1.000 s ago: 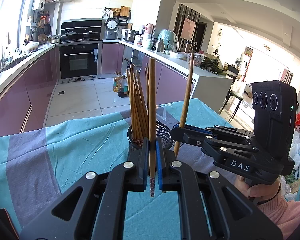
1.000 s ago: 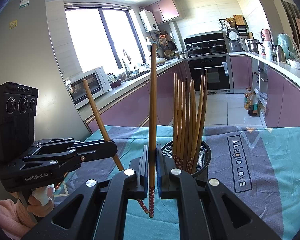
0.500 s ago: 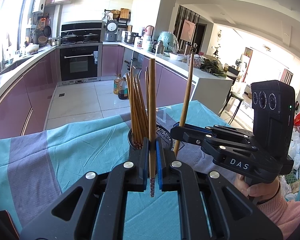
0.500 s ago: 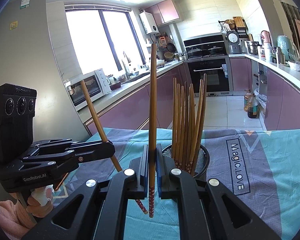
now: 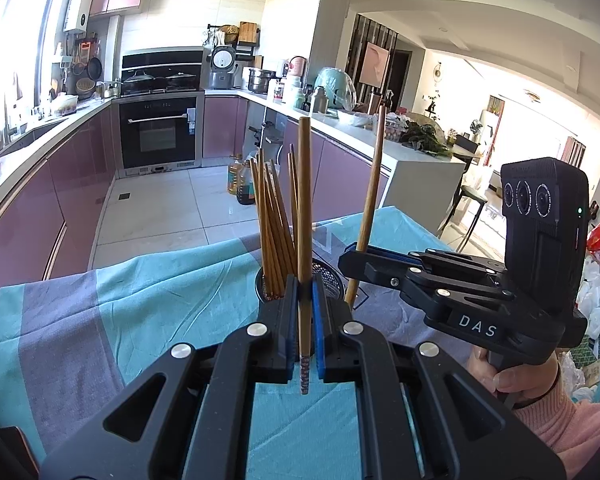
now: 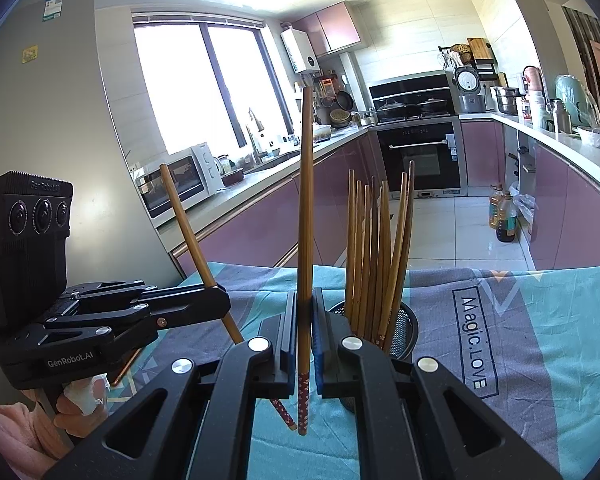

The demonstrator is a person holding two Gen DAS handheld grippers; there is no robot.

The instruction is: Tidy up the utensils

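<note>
My left gripper (image 5: 305, 292) is shut on one upright wooden chopstick (image 5: 304, 200). My right gripper (image 6: 305, 304) is shut on another upright chopstick (image 6: 305, 208). Each gripper shows in the other's view, the right one (image 5: 350, 262) and the left one (image 6: 220, 302), each with its stick tilted. A black mesh holder (image 5: 332, 280) with several chopsticks (image 5: 272, 232) stands on the table just beyond both grippers; it also shows in the right wrist view (image 6: 406, 332).
A teal and grey tablecloth (image 5: 100, 308) covers the table; the printed part (image 6: 472, 340) lies right of the holder. Beyond the table's far edge are the kitchen floor, purple cabinets (image 6: 268, 232) and an oven (image 5: 156, 136).
Both grippers have risen slightly with their chopsticks; the holder sits a little lower in both views. The grips are unchanged.
</note>
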